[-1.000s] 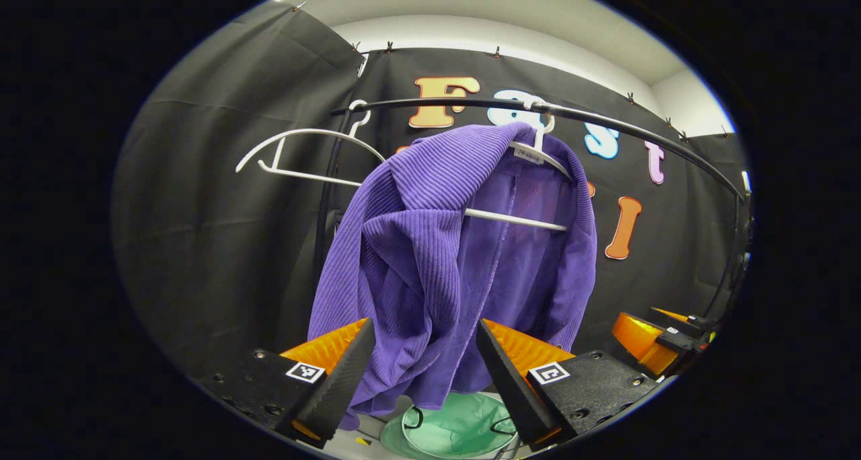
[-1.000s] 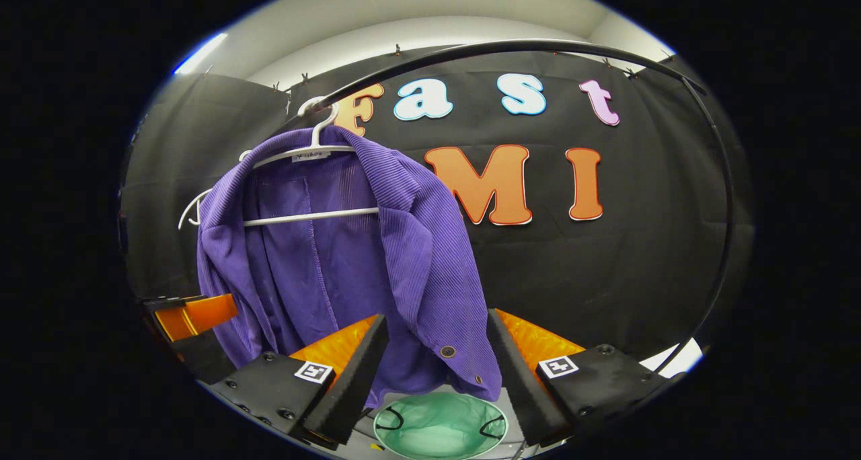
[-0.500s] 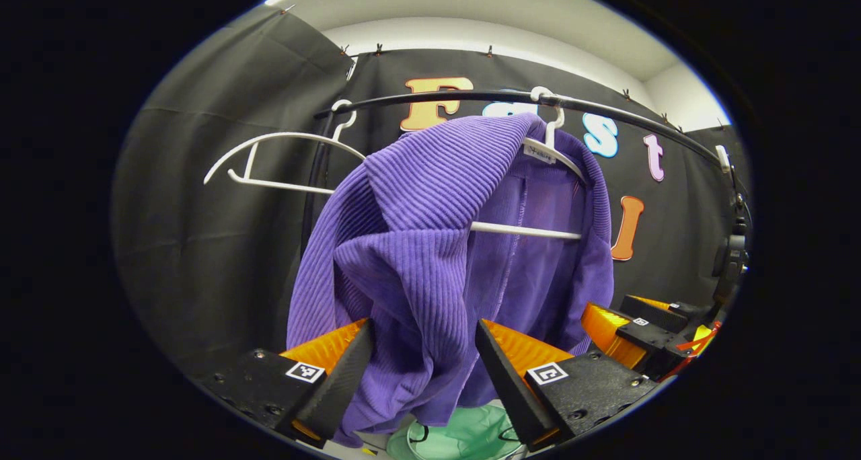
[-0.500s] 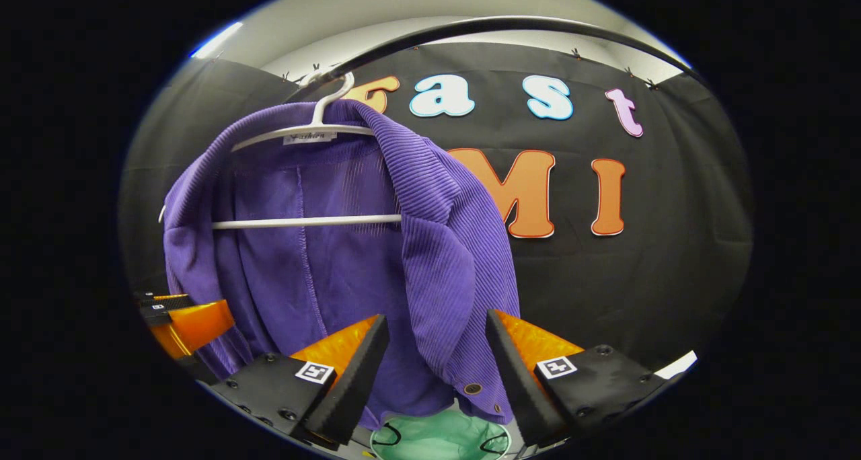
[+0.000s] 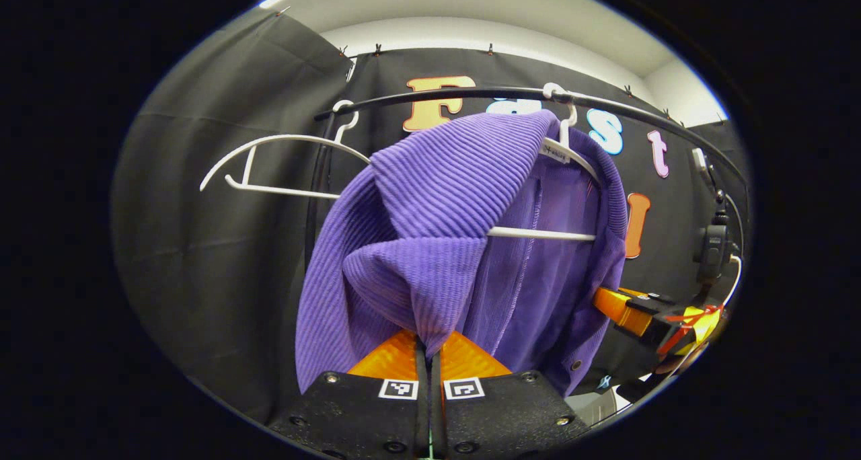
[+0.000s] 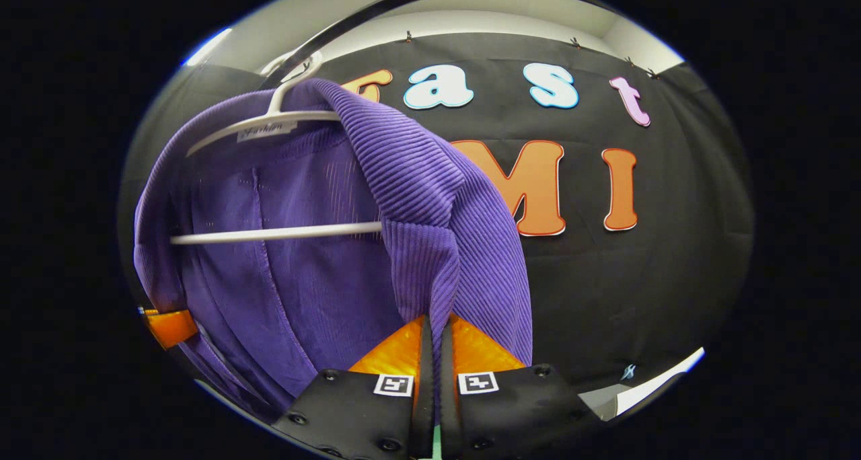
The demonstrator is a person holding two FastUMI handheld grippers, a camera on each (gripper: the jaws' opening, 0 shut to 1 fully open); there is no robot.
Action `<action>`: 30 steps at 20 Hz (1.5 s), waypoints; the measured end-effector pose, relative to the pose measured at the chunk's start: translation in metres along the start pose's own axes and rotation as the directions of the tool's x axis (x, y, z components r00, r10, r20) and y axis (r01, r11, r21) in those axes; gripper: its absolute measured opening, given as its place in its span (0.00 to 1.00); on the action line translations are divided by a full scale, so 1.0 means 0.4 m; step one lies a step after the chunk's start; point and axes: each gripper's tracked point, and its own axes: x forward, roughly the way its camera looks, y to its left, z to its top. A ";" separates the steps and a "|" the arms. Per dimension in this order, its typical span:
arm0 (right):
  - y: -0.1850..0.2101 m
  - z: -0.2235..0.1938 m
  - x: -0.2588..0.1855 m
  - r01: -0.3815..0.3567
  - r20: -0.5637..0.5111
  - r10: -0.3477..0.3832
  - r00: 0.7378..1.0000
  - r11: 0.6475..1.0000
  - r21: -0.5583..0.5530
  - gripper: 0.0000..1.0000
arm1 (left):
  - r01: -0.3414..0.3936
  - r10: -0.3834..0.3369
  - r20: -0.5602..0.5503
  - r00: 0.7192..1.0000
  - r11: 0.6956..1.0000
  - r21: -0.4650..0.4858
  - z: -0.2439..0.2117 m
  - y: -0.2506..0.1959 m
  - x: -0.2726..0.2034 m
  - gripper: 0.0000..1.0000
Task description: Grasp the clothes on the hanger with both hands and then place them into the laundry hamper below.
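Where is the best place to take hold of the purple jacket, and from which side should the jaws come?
Grip the two front edges of the purple jacket, one per side, coming from the front. These edges hang free as loose folds below the white hanger, so they can be pinched. The left gripper and right gripper are each shut on such a fold.

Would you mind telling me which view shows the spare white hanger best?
The left gripper view: the empty hanger hangs whole from the rail, left of the purple jacket. In the right gripper view, the jacket covers that side of the rail.
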 end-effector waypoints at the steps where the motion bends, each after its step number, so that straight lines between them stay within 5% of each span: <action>1: -0.016 0.008 0.006 -0.011 -0.006 0.011 1.000 1.000 0.015 0.11 | -0.002 0.002 -0.004 1.000 1.000 0.017 0.005 0.009 -0.007 0.00; 9: -0.134 0.096 0.030 -0.076 -0.024 0.081 0.996 0.981 0.177 0.11 | 0.042 -0.043 0.067 0.997 0.999 0.016 0.128 0.046 -0.084 0.00; 13: -0.176 0.157 0.057 -0.140 -0.002 0.151 0.989 0.921 0.363 0.11 | 0.047 -0.045 0.101 0.994 0.999 -0.021 0.209 0.075 -0.113 0.00; 21: -0.226 0.263 0.031 -0.282 0.104 0.266 0.958 0.824 0.492 0.11 | -0.002 0.008 0.208 0.978 1.000 -0.025 0.363 0.161 -0.156 0.00; 30: -0.306 0.373 0.045 -0.319 0.199 0.250 0.948 0.767 0.556 0.11 | -0.025 0.012 0.254 0.967 0.999 0.046 0.440 0.191 -0.141 0.00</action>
